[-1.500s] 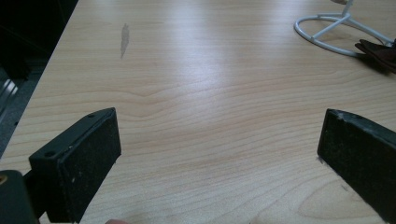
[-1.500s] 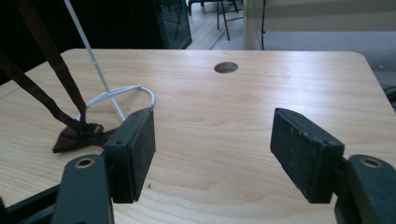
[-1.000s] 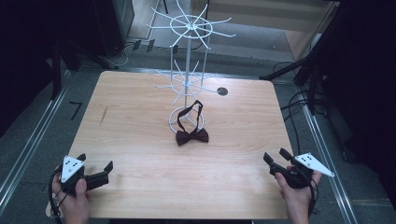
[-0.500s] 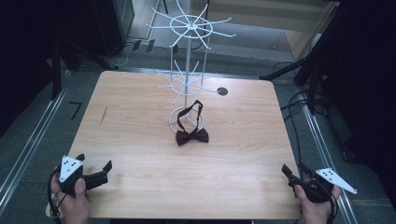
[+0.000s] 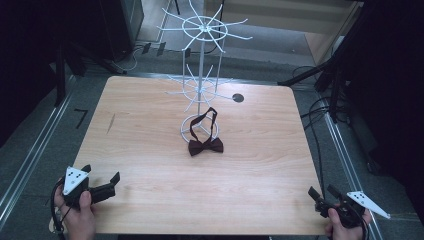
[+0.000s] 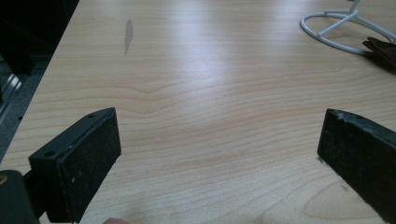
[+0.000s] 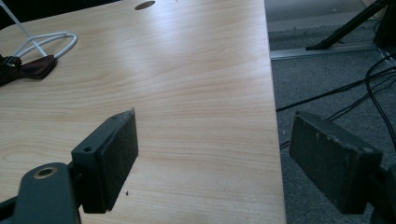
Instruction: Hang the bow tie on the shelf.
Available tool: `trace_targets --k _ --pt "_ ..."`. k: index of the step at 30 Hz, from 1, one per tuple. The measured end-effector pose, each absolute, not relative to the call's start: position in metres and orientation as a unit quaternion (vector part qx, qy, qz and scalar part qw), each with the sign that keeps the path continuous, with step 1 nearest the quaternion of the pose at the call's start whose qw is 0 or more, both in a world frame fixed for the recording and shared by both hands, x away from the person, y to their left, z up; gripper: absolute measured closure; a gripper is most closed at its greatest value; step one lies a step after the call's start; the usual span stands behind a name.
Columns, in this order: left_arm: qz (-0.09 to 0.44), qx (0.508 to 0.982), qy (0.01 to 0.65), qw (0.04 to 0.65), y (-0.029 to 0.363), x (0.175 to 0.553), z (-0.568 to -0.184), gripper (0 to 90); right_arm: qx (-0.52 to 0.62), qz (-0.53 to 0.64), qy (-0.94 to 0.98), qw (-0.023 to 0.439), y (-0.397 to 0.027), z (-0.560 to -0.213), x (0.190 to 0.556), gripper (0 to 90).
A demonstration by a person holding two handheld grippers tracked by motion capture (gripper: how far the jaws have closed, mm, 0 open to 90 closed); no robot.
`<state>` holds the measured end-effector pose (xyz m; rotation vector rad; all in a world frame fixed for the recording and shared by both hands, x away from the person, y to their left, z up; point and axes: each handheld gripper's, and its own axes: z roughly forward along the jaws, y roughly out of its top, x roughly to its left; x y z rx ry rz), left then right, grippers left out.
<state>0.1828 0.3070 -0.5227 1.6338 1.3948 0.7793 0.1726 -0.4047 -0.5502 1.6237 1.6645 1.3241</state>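
From the high view I have the left gripper (image 5: 102,184) at the near left corner of the wooden table (image 5: 150,150), jaws spread wide with nothing between them. In the left gripper view only bare wood lies in the gap between its jaws. The right gripper (image 5: 326,195) sits at the near right corner, also wide open and empty. In its own view one jaw hangs over the table edge and the other over the grey floor (image 7: 336,60) and its cables. Both hands are cut off by the bottom of the frame.

The dark red bow tie (image 5: 205,146) lies mid-table, touching the base ring of the white wire stand (image 5: 200,65); its strap loops up against the stand (I cannot tell whether it hooks on anything). In the gripper views the tie (image 7: 28,67) is clipped at the frame edge.
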Motion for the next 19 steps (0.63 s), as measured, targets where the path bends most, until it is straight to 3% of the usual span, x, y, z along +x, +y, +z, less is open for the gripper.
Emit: trace_targets --k 19 --pt "0.306 0.653 0.556 0.413 0.3075 0.1846 -0.5227 0.0 0.601 0.458 0.614 0.230 -0.3978 -0.5562 0.1750 15.6"
